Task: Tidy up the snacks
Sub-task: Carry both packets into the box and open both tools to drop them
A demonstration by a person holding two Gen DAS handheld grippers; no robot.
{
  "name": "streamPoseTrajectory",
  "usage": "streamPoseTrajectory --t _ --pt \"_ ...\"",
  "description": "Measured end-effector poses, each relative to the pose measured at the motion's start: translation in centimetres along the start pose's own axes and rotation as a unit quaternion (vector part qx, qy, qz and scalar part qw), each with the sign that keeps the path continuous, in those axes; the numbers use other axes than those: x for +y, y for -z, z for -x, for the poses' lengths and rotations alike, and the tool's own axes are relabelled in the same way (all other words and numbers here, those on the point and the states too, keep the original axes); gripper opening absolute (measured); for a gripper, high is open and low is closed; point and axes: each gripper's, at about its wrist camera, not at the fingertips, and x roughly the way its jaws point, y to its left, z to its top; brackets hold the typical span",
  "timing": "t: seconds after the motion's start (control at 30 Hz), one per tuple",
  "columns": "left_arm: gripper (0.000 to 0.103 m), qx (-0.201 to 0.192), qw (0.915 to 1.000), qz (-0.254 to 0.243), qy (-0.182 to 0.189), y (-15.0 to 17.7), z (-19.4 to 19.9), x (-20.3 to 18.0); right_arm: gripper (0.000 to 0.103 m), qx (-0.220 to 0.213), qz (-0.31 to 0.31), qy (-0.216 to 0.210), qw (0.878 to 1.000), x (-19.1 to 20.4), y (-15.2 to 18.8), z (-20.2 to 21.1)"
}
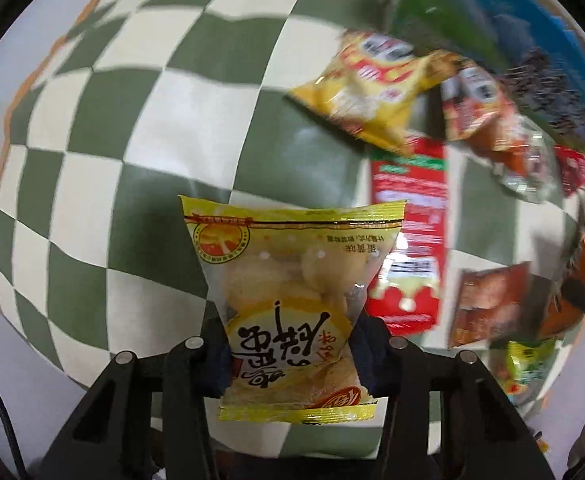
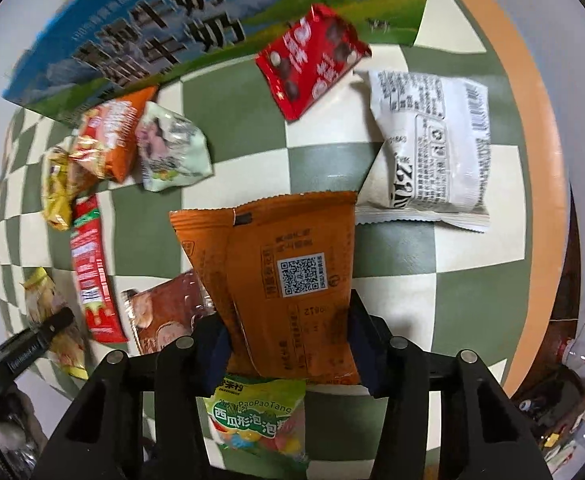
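Observation:
My left gripper (image 1: 290, 344) is shut on a yellow snack packet (image 1: 292, 280) with clear window, held above the green-and-cream checked cloth (image 1: 172, 120). My right gripper (image 2: 288, 336) is shut on an orange packet (image 2: 284, 276) with a QR code, held above the cloth. The left gripper's tip (image 2: 52, 324) with its yellow packet (image 2: 48, 312) shows at the lower left of the right wrist view. Loose snacks lie around: a red packet (image 2: 312, 60), a white packet (image 2: 432, 148), a green bubble-gum packet (image 2: 260, 420).
A blue and green milk carton box (image 2: 172, 28) stands at the back. A heap of packets lies beside it: yellow chips (image 1: 368, 88), orange-red packet (image 2: 108, 140), long red packet (image 1: 412, 240), brown packet (image 2: 164, 312). The table's orange edge (image 2: 532, 120) runs on the right.

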Motion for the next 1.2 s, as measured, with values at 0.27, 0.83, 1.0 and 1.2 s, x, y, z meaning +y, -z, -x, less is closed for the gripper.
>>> streamPoseTrajectory --t 0.27,0.83,1.0,1.2 --pt "0.044 -0.087 0.9936 -0.044 0.057 -3.9 10.4 -5.0 0.053 -0.064 0.015 -0.065 0.996 0.9 -2.3 9.1" --pt "0.044 -0.116 0.9811 -0.120 0.098 -27.9 15.7 -10.0 0.053 -0.128 0.026 -0.073 0.989 2.9 -17.7 17.8" --pt "0.044 -0.060 0.9877 -0.106 0.098 -32.3 11.9 -11.0 0.053 -0.096 0.018 -0.049 0.994 2.8 -22.2 15.0" --pt "0.044 -0.005 0.9908 -0.104 0.087 -34.3 7.8 -12.1 0.053 -0.040 0.010 -0.020 0.999 3.0 -25.6 9.9"
